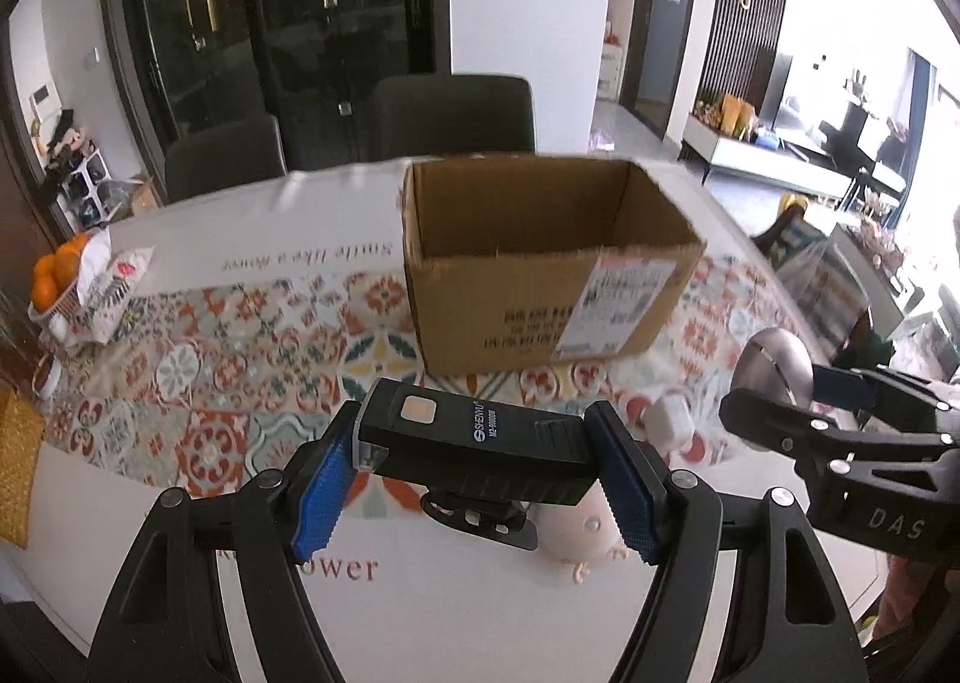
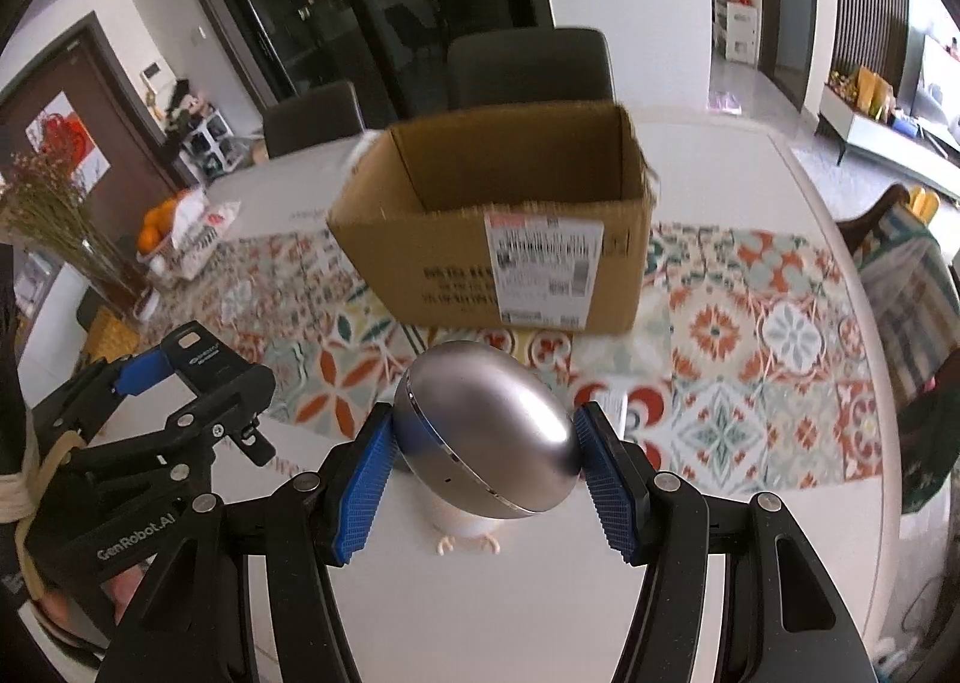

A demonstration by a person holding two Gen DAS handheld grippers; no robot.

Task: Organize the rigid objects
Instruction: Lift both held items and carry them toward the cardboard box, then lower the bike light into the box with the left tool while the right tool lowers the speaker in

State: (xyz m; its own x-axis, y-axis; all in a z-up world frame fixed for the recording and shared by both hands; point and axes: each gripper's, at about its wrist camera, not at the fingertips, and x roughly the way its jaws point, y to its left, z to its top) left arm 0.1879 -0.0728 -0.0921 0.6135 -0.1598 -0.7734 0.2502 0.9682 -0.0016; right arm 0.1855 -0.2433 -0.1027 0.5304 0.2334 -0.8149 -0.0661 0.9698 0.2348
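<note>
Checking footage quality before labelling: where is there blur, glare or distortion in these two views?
Left wrist view: cardboard box rim smeared, window side blown out, bike light sharp. Right wrist view: box edges ghosted, silver egg-shaped device sharp with soft highlight; both fisheye-curved.

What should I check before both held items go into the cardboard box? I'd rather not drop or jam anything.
1. Left hand-held gripper clamped on the black bike light: ok, pads press both ends.
2. Right hand-held gripper clamped on the silver egg-shaped gadget: ok, though the curved shell could slip.
3. Cardboard box open on top: ok, no flaps cover it.
4. Room inside the box: cannot tell, its floor is hidden.
5. The two grippers apart: ok, a gap shows between them.
6. Small pink toy on the table below: ok, not caught by either gripper.
</note>
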